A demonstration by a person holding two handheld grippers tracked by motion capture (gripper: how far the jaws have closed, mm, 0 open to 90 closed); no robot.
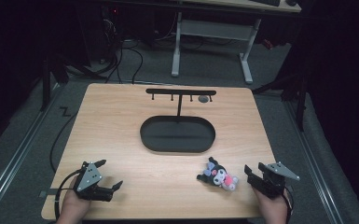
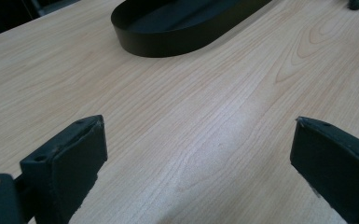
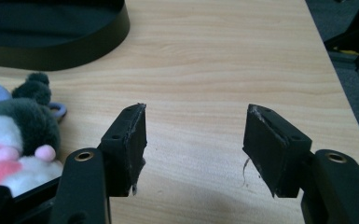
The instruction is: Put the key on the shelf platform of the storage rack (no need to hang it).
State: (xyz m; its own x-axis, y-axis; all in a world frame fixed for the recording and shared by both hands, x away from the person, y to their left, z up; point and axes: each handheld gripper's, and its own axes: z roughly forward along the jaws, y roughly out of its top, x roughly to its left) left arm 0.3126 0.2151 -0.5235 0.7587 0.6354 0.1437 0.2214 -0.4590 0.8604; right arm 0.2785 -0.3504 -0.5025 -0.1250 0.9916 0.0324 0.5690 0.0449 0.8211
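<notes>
Small plush toy w/ black ears, white face, pink body (image 1: 218, 176) lay on the light wooden table (image 1: 121, 135) near its front edge, just left of the right gripper (image 1: 252, 173) (not touching). Both right & left gripper (image 1: 109, 173) sat w/ jaws wide apart, nothing between. Black oval metal tray (image 1: 177, 134) w/ a hook stand (image 1: 181, 94) was mid-table, well apart from the toy.

One wooden table (image 1: 121, 126), one black oval tray (image 1: 177, 134) (hook stand (image 1: 181, 93) attached), one plush toy (image 1: 220, 176), two grippers.

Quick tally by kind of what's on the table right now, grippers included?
Plush toy: 1
Black oval tray: 1
Black hook stand: 1
Grippers: 2, left gripper and right gripper, both open
Total: 5
</notes>
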